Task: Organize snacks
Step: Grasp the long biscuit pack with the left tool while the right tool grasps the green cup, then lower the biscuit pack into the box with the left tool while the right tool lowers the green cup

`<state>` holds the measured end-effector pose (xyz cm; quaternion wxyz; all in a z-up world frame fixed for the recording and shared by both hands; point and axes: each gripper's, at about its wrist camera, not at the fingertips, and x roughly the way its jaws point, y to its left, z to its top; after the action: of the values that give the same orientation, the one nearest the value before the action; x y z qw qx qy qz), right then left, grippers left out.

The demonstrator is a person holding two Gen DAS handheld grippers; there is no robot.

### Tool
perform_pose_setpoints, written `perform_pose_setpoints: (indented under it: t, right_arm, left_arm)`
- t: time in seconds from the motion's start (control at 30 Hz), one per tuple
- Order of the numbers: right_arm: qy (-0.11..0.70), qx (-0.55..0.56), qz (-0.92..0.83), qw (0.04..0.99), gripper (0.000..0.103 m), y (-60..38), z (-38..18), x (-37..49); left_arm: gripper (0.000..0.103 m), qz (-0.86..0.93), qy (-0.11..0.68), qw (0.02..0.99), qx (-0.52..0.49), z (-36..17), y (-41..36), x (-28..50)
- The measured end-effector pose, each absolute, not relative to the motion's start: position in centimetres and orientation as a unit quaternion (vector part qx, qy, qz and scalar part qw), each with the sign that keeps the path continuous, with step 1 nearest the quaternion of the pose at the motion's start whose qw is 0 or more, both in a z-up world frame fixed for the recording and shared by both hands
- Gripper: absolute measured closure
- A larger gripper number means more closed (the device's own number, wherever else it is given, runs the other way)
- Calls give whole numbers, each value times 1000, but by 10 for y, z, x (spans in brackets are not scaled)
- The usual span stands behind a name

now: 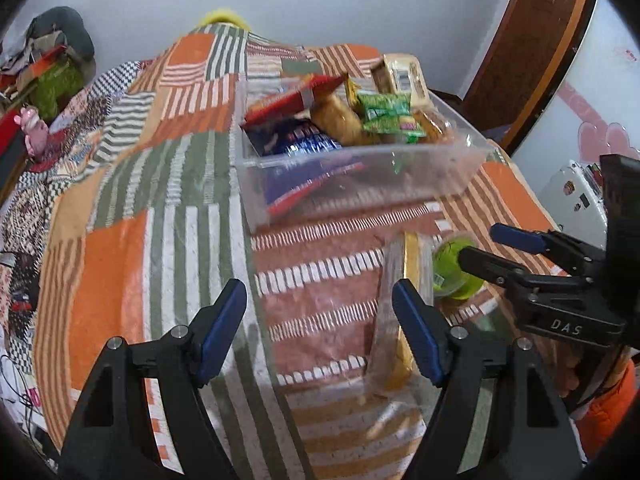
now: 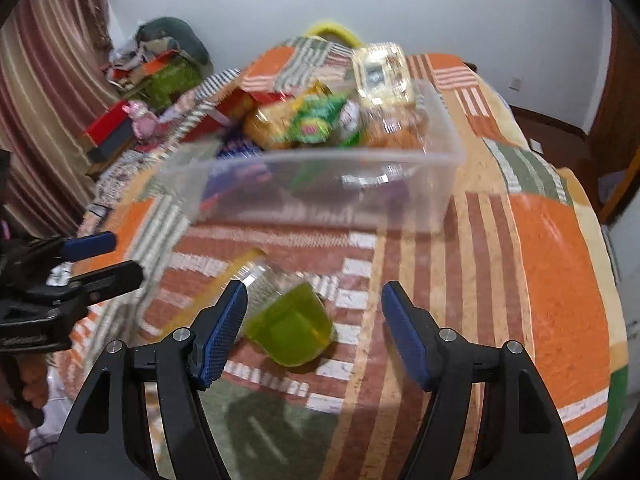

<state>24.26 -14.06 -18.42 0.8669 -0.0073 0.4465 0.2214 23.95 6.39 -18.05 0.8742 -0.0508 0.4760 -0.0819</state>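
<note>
**Green jelly cup lies between my spread right fingers**

My right gripper (image 2: 314,334) hangs open over the small green jelly cup (image 2: 290,330), tipped on its side on the striped orange patchwork cloth (image 2: 552,280). My left gripper (image 1: 320,330) is open too, empty, beside a clear-wrapped snack packet (image 1: 394,320). Farther off, the clear plastic tub (image 2: 320,192) holds packed snacks, with 1 green pouch (image 1: 386,116) on top.

Black grippers (image 1: 320,332) (blue pads (image 1: 222,330))
</note>
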Motion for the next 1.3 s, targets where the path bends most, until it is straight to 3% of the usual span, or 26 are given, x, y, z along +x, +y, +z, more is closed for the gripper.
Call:
perform_pose_setpoints:
  t: [0.17, 0.33, 0.67, 0.9, 1.3]
  right_arm:
    - [466, 15, 236, 853, 37, -139, -196, 236]
    - [478, 6, 229, 848, 60, -136, -204, 232]
    - [461, 31, 216, 860, 65, -163, -194, 229]
    - [453, 41, 211, 865, 65, -173, -193, 225]
    - [421, 44, 214, 880, 65, -172, -170, 228]
  left_arm:
    - [28, -99, 485, 868, -50, -190, 53, 238]
    - [28, -118, 491, 861, -54, -197, 41, 238]
    - [29, -150, 502, 850, -44, -214, 7, 247]
    - [63, -140, 489, 861, -9, -225, -10, 246]
    - [68, -147, 463, 874, -20, -204, 1, 240]
